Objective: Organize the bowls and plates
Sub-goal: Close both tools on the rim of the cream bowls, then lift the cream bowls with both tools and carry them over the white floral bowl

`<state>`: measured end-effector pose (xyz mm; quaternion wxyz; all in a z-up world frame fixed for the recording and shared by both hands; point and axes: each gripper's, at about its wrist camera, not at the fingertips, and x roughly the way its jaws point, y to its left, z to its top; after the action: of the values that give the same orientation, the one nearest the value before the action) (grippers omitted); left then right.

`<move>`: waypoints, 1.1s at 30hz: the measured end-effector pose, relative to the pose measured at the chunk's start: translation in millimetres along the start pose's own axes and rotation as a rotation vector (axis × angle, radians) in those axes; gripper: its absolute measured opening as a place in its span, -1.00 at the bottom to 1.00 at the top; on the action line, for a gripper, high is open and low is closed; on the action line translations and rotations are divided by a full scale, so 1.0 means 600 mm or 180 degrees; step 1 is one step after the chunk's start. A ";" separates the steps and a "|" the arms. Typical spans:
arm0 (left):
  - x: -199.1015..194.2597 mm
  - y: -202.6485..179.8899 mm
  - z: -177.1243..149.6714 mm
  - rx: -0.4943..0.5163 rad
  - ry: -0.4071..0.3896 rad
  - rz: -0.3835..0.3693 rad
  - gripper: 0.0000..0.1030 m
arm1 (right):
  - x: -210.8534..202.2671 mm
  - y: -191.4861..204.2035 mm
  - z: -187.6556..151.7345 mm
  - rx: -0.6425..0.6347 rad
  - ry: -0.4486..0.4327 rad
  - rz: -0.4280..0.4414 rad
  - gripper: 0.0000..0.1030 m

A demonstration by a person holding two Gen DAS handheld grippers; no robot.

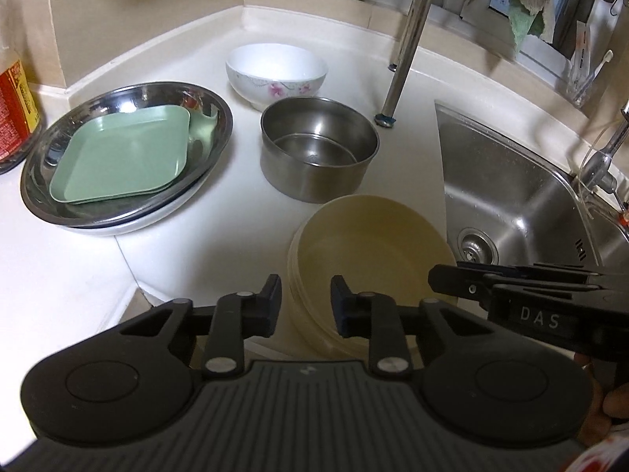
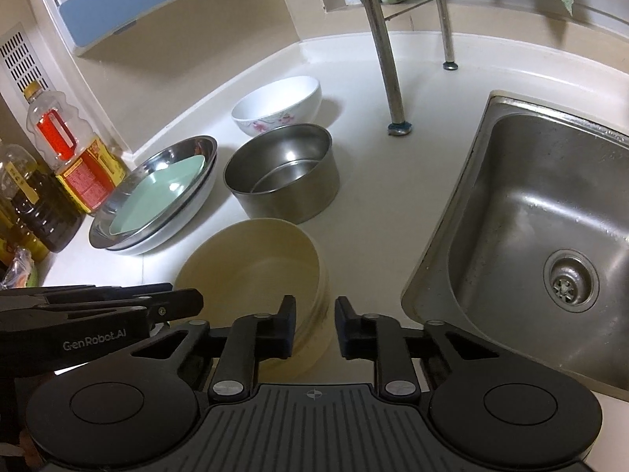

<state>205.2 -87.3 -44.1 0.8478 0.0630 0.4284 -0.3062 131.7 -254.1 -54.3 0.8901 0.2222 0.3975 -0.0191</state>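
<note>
**Two grips on one rim: where the cream bowls could slip**

Both grippers are working the near edge of the stacked cream plastic bowls (image 1: pixel 365 251), which are sitting on the white bench (image 1: pixel 78 275) just beside the steel sink (image 1: pixel 523 196). The left gripper (image 1: pixel 306 303) is straddling the stack's near-left rim, and the right gripper (image 2: pixel 314 324) is straddling its near-right rim. In each view the jaws are standing narrow with the bowl wall between them, yet a gap is showing at the pads, so I cannot tell whether either pair is actually pinching yet.

The main hazard, as I judge it, is a thin, smooth rim being held at two points close together: if one side is biting and the other is not, a lift would be tilting the stack, and the nested bowls could be separating or sliding out. The sink edge is close on the right, so a slipped bowl might be dropping in.

Ahead, the steel pot (image 1: pixel 318 149) and the flowered ceramic bowl (image 1: pixel 275 74) are standing near; a swinging stack could be knocking them. The steel dish (image 1: pixel 47 188) holding the green square plates (image 1: pixel 125 157) is lying further left, clear of the immediate path.
</note>
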 end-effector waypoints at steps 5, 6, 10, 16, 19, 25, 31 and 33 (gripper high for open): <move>0.004 -0.001 -0.002 0.0029 0.0005 0.0008 -0.68 | 0.000 0.002 -0.002 -0.0009 -0.0010 -0.0012 -0.65; 0.004 -0.001 -0.002 0.0030 0.0001 0.0010 -0.69 | 0.000 0.002 -0.002 -0.0007 -0.0012 -0.0011 -0.65; 0.003 0.000 -0.003 0.0030 -0.0013 -0.0003 -0.70 | -0.001 0.002 -0.003 -0.0021 -0.0017 -0.0014 -0.65; -0.012 -0.005 -0.001 0.0048 -0.0106 0.0000 -0.71 | -0.012 0.005 0.001 -0.0015 -0.0068 -0.0006 -0.68; -0.023 -0.007 0.006 0.0058 -0.0172 0.0015 -0.71 | -0.020 0.008 0.008 -0.0038 -0.0112 0.0012 -0.68; -0.040 -0.005 0.023 0.0057 -0.0293 0.0029 -0.71 | -0.033 0.015 0.031 -0.0044 -0.0187 0.0079 -0.68; -0.052 0.001 0.052 0.0056 -0.0425 0.0064 -0.71 | -0.037 0.026 0.062 -0.0085 -0.0275 0.0143 -0.68; -0.054 0.005 0.063 0.0054 -0.0468 0.0073 -0.71 | -0.036 0.031 0.074 -0.0089 -0.0306 0.0166 -0.67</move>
<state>218.6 -84.0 3.8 0.8798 0.0525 0.3617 -0.3039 152.1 -258.7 -5.8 0.9113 0.2189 0.3486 -0.0010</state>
